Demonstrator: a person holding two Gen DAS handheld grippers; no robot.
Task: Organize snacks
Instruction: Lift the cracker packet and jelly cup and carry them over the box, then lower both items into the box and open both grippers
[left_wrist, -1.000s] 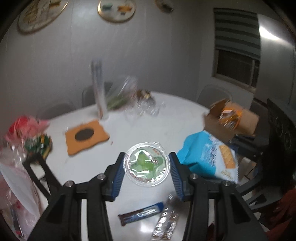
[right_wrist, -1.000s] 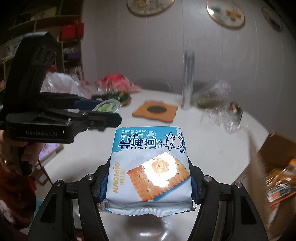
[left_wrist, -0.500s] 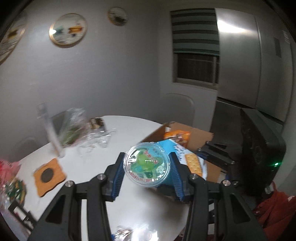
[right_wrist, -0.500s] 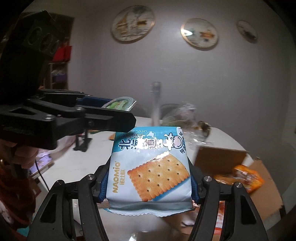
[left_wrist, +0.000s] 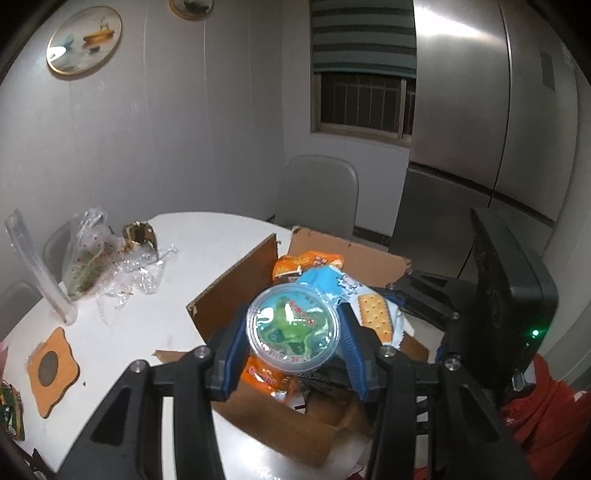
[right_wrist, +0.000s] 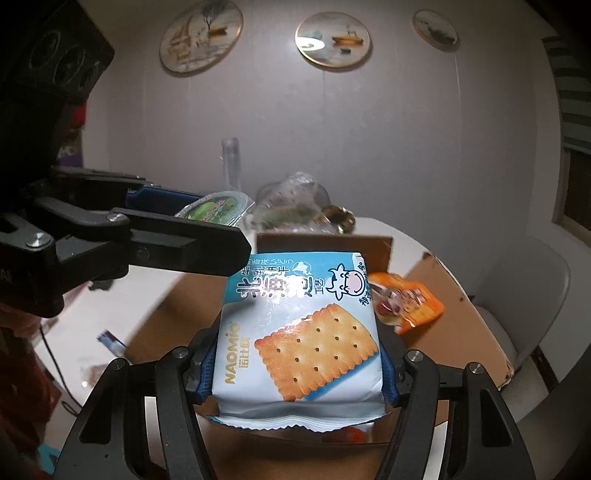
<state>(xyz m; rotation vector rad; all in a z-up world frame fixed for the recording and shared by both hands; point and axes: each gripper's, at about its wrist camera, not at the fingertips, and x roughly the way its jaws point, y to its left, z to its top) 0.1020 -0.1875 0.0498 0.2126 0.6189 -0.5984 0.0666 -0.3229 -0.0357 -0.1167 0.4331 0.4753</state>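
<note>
My left gripper (left_wrist: 293, 328) is shut on a clear jelly cup (left_wrist: 292, 326) with a green lid, held above the open cardboard box (left_wrist: 236, 280) on the white table (left_wrist: 147, 332). My right gripper (right_wrist: 297, 362) is shut on a blue and white cracker pack (right_wrist: 299, 332), also held over the cardboard box (right_wrist: 458, 325). The cracker pack (left_wrist: 373, 314) shows just right of the cup in the left wrist view. The left gripper and cup (right_wrist: 218, 210) show at the left of the right wrist view. Orange snack packs (left_wrist: 306, 264) (right_wrist: 406, 301) lie inside the box.
An orange coaster (left_wrist: 51, 369), a tall clear tube (left_wrist: 37, 266) and crumpled plastic bags (left_wrist: 99, 258) sit on the table's left part. A grey chair (left_wrist: 317, 195) stands behind the box. A blue wrapped bar (right_wrist: 110, 341) lies on the table.
Both grippers have carried their snacks from over the table to above the open box. The cup and the cracker pack are now close together over it.
</note>
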